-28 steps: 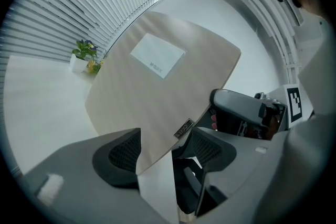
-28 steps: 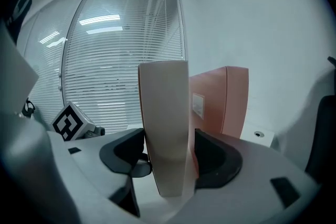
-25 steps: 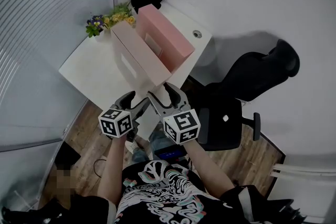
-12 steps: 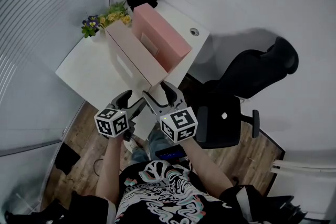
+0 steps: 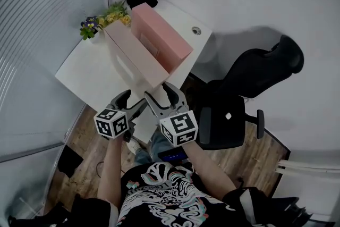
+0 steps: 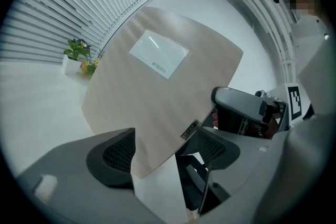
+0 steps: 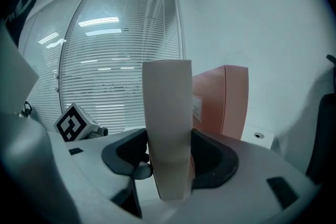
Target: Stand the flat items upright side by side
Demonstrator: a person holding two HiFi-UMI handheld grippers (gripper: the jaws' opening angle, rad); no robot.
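The right gripper (image 5: 159,94) pinches the upright beige box (image 5: 133,56) beside the pink box (image 5: 162,34), while the left gripper (image 5: 132,102), jaws just opened wide, straddles its corner.

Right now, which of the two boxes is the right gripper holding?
The beige box, pinched edge-on in the right gripper; the pink box stands free beside it.

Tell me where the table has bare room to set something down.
Widest: table left of the beige box, before the flowers. Narrower: right of the pink box, round the grommet. Crowded: between the boxes, and the near end, where the right tongs grip.
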